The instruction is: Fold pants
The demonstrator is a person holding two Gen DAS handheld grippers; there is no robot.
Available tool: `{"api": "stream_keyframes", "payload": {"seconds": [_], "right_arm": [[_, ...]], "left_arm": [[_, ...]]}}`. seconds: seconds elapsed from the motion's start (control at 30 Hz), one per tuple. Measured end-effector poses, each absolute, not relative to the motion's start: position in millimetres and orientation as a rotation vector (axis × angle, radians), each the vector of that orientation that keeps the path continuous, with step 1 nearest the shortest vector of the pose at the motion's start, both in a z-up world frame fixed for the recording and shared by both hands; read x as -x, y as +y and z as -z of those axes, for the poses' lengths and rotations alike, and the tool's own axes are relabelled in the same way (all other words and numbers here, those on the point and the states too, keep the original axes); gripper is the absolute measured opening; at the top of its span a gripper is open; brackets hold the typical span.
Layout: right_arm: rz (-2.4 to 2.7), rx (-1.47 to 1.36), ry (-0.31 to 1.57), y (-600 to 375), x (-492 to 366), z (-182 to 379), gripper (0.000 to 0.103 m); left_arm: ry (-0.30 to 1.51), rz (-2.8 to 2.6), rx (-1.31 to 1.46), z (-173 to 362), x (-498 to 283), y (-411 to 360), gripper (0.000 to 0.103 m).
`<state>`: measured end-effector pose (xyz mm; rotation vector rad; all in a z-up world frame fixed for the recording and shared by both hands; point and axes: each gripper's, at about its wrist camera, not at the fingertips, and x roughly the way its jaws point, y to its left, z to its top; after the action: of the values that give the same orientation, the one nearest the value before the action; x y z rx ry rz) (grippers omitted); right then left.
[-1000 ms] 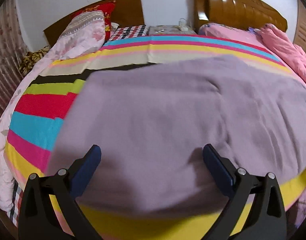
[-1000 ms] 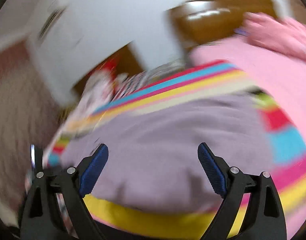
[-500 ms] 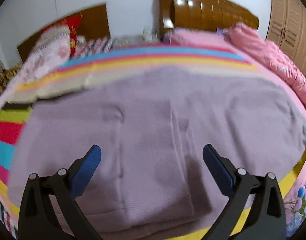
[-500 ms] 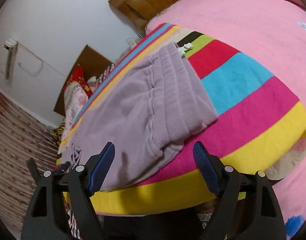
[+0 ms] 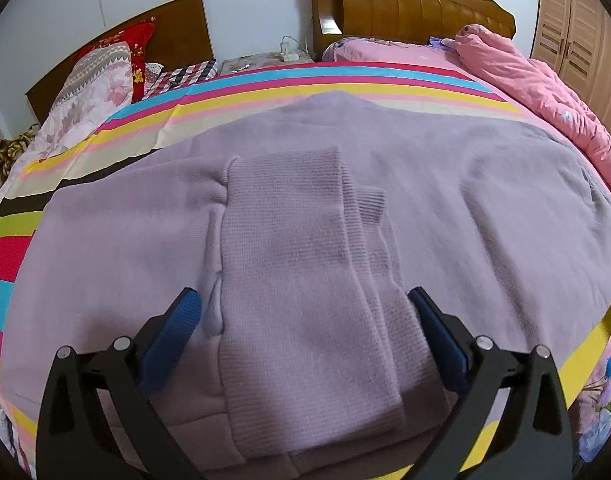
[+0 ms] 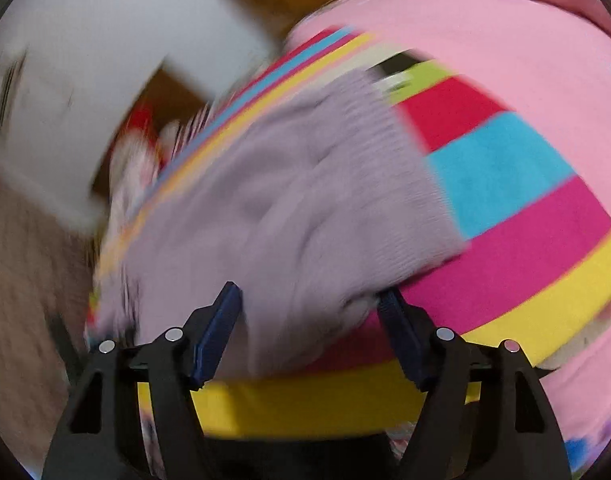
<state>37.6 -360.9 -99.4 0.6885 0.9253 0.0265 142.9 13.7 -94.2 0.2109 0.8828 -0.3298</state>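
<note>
The lilac knit pants (image 5: 445, 208) lie spread across the striped bedspread (image 5: 265, 88). Their ribbed leg cuffs (image 5: 297, 280) are folded over on top, near the front edge. My left gripper (image 5: 305, 320) is open and hovers just above these cuffs, one finger on each side. In the blurred right wrist view the pants' ribbed waistband end (image 6: 385, 168) shows. My right gripper (image 6: 309, 320) is open with its fingers around the near corner of that end, and I cannot tell if it touches.
A pink quilt (image 5: 537, 92) lies bunched at the right of the bed. Pillows (image 5: 101, 76) and two wooden headboards (image 5: 405, 4) stand at the back. A wardrobe (image 5: 573, 20) is at the far right. The bed's yellow front edge (image 6: 305, 404) is right below my right gripper.
My left gripper has moved right along the pants and now sits over the folded cuffs. My right gripper has closed in on the waistband corner and is moving fast, blurring its view.
</note>
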Motion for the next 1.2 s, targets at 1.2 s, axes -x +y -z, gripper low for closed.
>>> {"api": "stream_keyframes", "payload": {"seconds": [1.2], "right_arm": [[0.135,-0.822,0.609,-348.8,-52.8,79.6,0.035]], "left_arm": [[0.791,0.441,-0.061,68.7,-122.2,32.8,0.100]]}}
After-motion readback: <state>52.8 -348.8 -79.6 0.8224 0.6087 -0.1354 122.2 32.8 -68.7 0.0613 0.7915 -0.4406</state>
